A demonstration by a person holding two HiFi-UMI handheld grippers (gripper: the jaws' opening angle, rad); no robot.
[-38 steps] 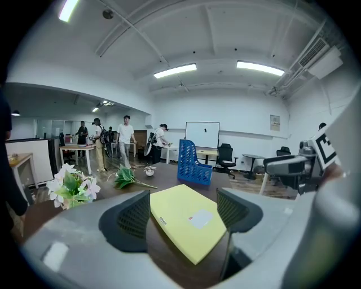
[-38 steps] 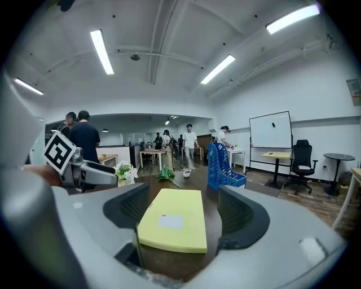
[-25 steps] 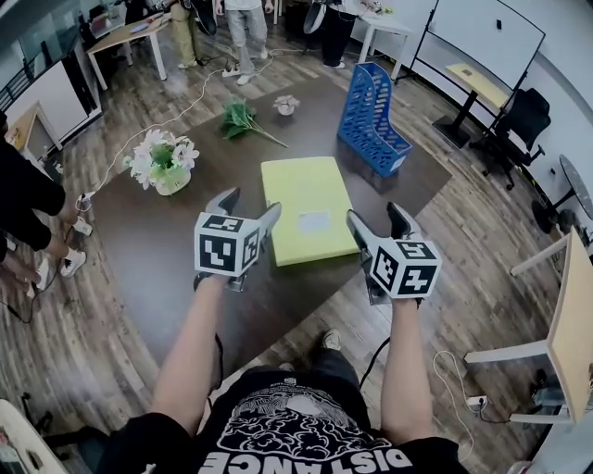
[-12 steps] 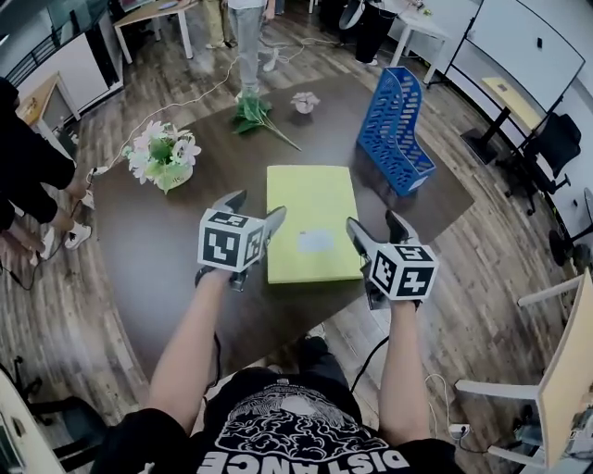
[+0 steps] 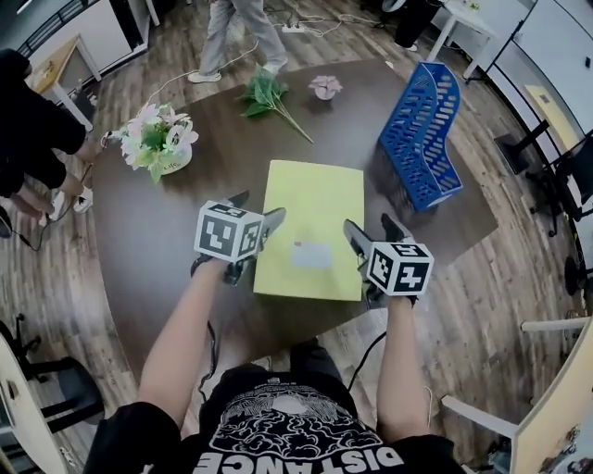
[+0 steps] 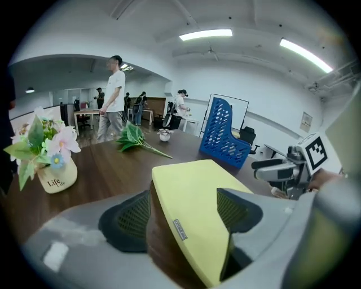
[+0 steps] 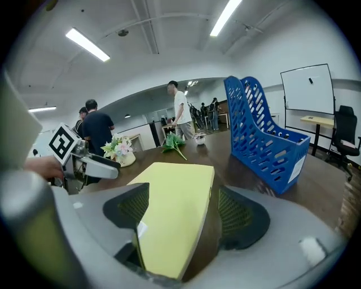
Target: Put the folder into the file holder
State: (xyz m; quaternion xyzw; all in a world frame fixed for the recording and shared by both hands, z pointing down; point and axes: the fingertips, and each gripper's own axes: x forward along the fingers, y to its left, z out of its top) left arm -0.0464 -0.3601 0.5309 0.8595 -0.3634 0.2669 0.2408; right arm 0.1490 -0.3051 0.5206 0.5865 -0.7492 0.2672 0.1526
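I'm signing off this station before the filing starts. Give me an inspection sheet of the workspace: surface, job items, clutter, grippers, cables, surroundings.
Surface: dark wooden table.
Job's things: yellow folder lies flat mid-table; blue file holder stands upright at the far right, apart from it.
Clutter: flower pot far left; green sprig and small ornament near the far edge.
Grippers: left gripper open, jaws astride the folder's left edge, not pressing; right gripper open, astride its right edge.
Cables: white cable on the floor beyond the table; dark cable hangs under the right forearm.
Surroundings: people standing beyond the table; chair at right.
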